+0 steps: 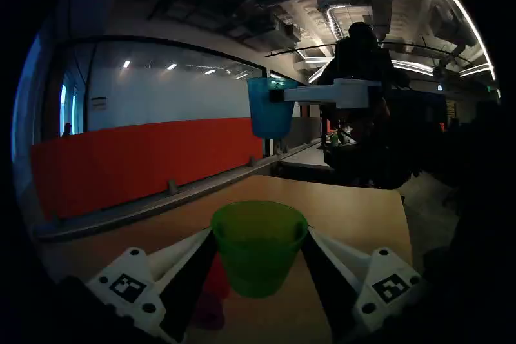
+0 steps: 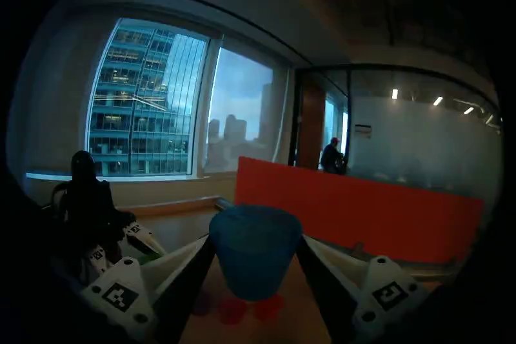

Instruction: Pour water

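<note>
The desk point(image 1: 361, 205) sat low at 6 o'clock. The left hand-held gripper point(image 1: 259, 235) was clamped on the green cup point(image 1: 259, 263), upright; the right hand-held gripper point(image 2: 255, 239) squeezed the blue cup point(image 2: 255, 270), up at 12 in the left gripper view.

Low in the centre of the left gripper view, your green cup point(image 1: 259, 247) looked like smooth, translucent plastic. Your blue cup point(image 2: 255, 250) was the same plastic, duller. The table point(image 1: 351, 205) had a smooth, matt wood-look top. At left, the red panel point(image 1: 142, 163) was matt, the glass wall point(image 1: 168, 95) above it glossy.
</note>
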Motion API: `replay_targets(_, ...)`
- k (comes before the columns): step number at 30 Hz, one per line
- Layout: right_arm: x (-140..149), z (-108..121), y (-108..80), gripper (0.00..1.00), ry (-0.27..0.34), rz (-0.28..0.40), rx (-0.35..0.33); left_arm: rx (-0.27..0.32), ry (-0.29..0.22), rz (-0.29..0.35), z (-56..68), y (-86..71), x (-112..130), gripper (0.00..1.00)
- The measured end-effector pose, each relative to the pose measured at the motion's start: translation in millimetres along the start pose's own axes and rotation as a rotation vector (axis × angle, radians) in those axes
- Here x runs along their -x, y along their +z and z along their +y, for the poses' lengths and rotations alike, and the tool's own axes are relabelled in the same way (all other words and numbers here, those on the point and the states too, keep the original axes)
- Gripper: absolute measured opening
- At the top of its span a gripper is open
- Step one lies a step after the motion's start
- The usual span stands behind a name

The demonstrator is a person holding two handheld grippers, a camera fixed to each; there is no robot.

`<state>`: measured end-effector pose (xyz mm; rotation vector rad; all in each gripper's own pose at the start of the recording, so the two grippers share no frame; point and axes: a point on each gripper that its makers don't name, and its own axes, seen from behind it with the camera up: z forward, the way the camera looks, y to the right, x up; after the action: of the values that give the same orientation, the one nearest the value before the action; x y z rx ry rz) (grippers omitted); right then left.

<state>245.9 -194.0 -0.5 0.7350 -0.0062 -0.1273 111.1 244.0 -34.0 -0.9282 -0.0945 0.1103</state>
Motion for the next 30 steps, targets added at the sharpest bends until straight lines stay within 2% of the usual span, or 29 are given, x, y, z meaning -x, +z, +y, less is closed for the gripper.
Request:
replay_targets(14,12,9,-11.6,0.89,-0.009,-0.022,0.022,0.007,0.015,-0.025,4.6,-1.0,4,0.85)
replay_targets(30,46,12,-20.7,0.90,0.016,-0.086,0.001,0.041,0.030,-0.111,11.9,2.0,27,0.86)
